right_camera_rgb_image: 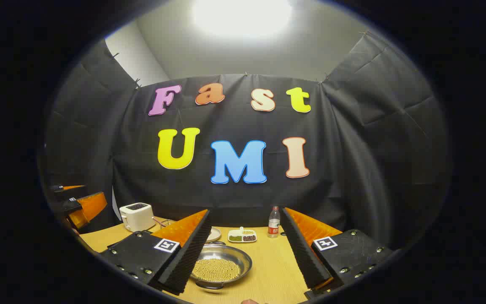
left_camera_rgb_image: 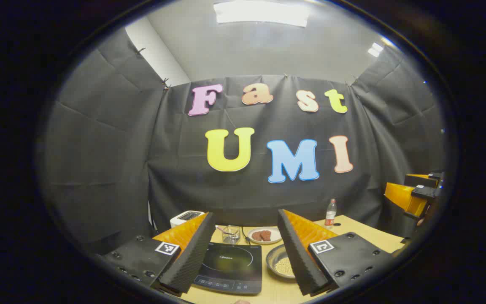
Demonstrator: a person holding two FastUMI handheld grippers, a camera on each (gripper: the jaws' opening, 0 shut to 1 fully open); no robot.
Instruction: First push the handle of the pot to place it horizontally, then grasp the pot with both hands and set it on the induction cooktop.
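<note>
The tabletop (right_camera_rgb_image: pixel 276 270) is pale wood, running back to the black booth wall. In the left gripper view the cooktop (left_camera_rgb_image: pixel 231 267), a dark glass slab with a control strip on its near edge, lies flat between the left tool's (left_camera_rgb_image: pixel 243 253) fingers, nothing on it. The pot (right_camera_rgb_image: pixel 219 266), a shallow steel pan filled with small yellow beans, sits on the tabletop just beside the cooktop at 3 o'clock; in the right gripper view it lies at 7 o'clock of centre, part hidden by a finger of the right tool (right_camera_rgb_image: pixel 245 249), a dark handle at its near rim. Both tools are spread wide, above the tabletop, touching nothing. A white toaster (right_camera_rgb_image: pixel 136 216) stands at the far edge at 9 o'clock. A bottle (right_camera_rgb_image: pixel 274 222) stands at the back near the wall. A plate (left_camera_rgb_image: pixel 264 235) with brown pieces lies behind the cooktop, a wire basket (left_camera_rgb_image: pixel 230 234) just beside it at 9 o'clock. A small tray (right_camera_rgb_image: pixel 242 235) of sorted beans lies behind the pot.
</note>
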